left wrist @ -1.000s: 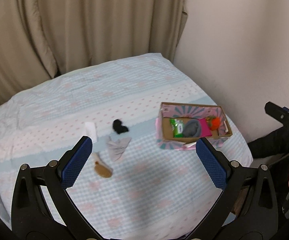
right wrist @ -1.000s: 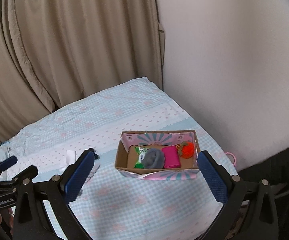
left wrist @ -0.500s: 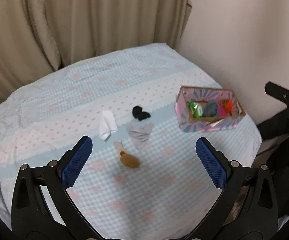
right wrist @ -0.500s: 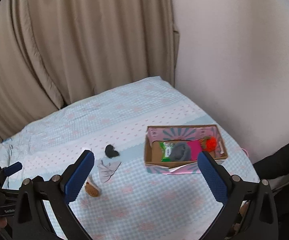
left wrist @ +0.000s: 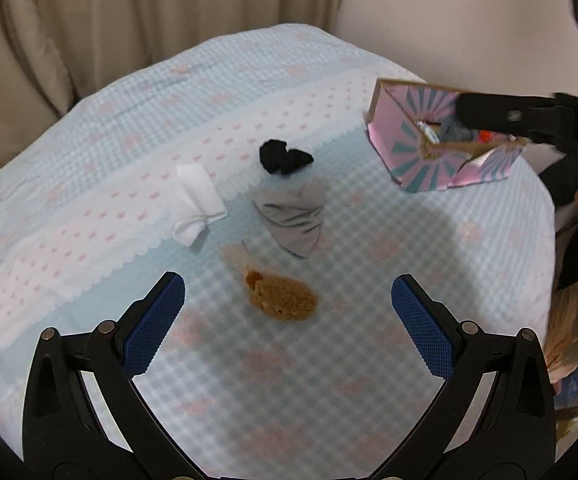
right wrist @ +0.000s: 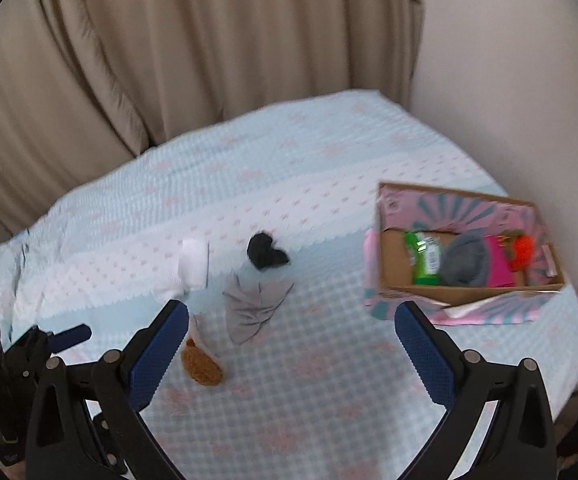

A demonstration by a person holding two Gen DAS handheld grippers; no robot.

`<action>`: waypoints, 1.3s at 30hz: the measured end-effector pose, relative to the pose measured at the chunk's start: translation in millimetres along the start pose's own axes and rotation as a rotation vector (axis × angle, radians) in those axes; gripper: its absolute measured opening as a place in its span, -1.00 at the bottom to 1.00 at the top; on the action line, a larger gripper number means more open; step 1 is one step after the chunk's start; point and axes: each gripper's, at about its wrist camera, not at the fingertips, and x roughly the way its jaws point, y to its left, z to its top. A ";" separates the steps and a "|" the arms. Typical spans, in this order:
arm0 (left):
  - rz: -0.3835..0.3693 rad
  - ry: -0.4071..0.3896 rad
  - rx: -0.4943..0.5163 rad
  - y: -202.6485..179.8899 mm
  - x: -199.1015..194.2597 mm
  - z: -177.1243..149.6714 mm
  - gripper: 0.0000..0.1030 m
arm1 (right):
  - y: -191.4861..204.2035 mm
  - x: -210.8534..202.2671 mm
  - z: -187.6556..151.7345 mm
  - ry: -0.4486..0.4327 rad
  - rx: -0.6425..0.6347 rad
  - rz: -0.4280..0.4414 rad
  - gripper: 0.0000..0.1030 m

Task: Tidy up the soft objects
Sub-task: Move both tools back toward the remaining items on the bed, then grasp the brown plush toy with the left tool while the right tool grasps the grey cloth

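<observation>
On the blue checked bedspread (left wrist: 329, 380) lie a brown plush piece (left wrist: 283, 298), a grey cloth (left wrist: 295, 216), a black sock (left wrist: 283, 156) and a folded white cloth (left wrist: 199, 200). A pink patterned cardboard box (left wrist: 413, 148) at the right holds a green packet (right wrist: 423, 258), a grey item (right wrist: 467, 260), a pink item (right wrist: 499, 264) and an orange pompom (right wrist: 523, 248). My left gripper (left wrist: 287, 322) is open, just in front of the brown plush. My right gripper (right wrist: 289, 342) is open above the bed, near the grey cloth (right wrist: 251, 308).
Beige curtains (right wrist: 189, 60) hang behind the bed and a plain wall (right wrist: 509, 80) stands at the right. The right gripper's arm (left wrist: 529, 116) crosses in front of the box in the left wrist view. The bed's edge drops off at the right.
Both grippers have moved left and lower toward the loose items. The brown plush now lies between the left fingers' tips; the box has slid to the right in both views.
</observation>
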 end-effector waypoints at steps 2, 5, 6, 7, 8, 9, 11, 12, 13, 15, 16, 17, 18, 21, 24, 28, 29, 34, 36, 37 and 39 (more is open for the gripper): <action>-0.002 -0.009 0.025 -0.4 21.1 -6.2 0.99 | 3.9 27.2 -5.7 0.019 -0.023 0.024 1.00; 0.002 -0.002 0.066 -2.7 51.9 -16.8 0.92 | 10.4 59.9 -12.0 0.036 -0.059 0.044 1.00; 0.006 0.002 0.075 -2.9 60.3 -19.7 0.86 | 13.5 74.6 -15.5 0.049 -0.075 0.046 1.00; 0.006 0.009 0.079 -3.0 67.9 -22.3 0.85 | 14.5 85.1 -18.0 0.062 -0.083 0.049 1.00; -0.001 0.019 0.080 -2.2 78.7 -26.0 0.83 | 15.7 97.2 -21.2 0.078 -0.088 0.059 1.00; -0.007 0.021 0.078 -1.9 84.5 -28.3 0.83 | 17.2 109.6 -24.9 0.097 -0.092 0.069 1.00; -0.012 0.021 0.086 -2.6 96.4 -33.7 0.83 | 18.9 130.7 -31.3 0.120 -0.098 0.083 1.00; -0.009 0.022 0.091 -3.1 100.7 -35.3 0.82 | 20.0 141.5 -34.6 0.130 -0.103 0.090 1.00; -0.006 0.024 0.099 -3.9 106.3 -37.7 0.82 | 21.0 151.7 -37.3 0.138 -0.109 0.094 1.00; -0.005 0.030 0.106 -5.3 113.0 -41.4 0.80 | 24.7 170.8 -41.5 0.152 -0.121 0.104 1.00; -0.003 0.032 0.107 -5.3 116.0 -42.7 0.79 | 25.8 179.9 -42.7 0.156 -0.127 0.105 1.00; -0.004 0.034 0.107 -5.2 119.0 -44.1 0.78 | 26.3 187.5 -43.6 0.159 -0.131 0.106 1.00; -0.005 0.036 0.105 -5.7 121.8 -45.2 0.77 | 27.0 196.2 -44.2 0.161 -0.133 0.114 1.00; 0.003 0.045 0.109 -5.5 129.7 -47.3 0.52 | 28.9 214.9 -44.2 0.166 -0.147 0.131 0.99; 0.009 0.060 0.103 -5.5 136.2 -47.5 0.36 | 34.2 227.1 -43.1 0.161 -0.178 0.137 0.92; 0.007 0.065 0.086 -2.8 139.7 -46.6 0.25 | 38.3 238.2 -41.2 0.165 -0.185 0.152 0.69; 0.003 0.064 0.083 -2.2 139.8 -46.2 0.18 | 39.0 241.0 -40.7 0.166 -0.189 0.146 0.60; -0.014 0.062 0.083 0.0 137.6 -45.9 0.04 | 42.2 240.7 -38.8 0.138 -0.219 0.121 0.05; -0.021 0.059 0.072 1.9 135.2 -45.3 0.01 | 42.9 240.0 -37.9 0.132 -0.222 0.119 -0.14; -0.023 0.057 0.067 2.9 134.1 -44.8 0.01 | 43.3 239.7 -37.6 0.132 -0.223 0.115 -0.24; -0.027 0.050 0.055 6.2 128.5 -44.7 -0.01 | 44.0 238.9 -36.8 0.143 -0.221 0.110 -0.36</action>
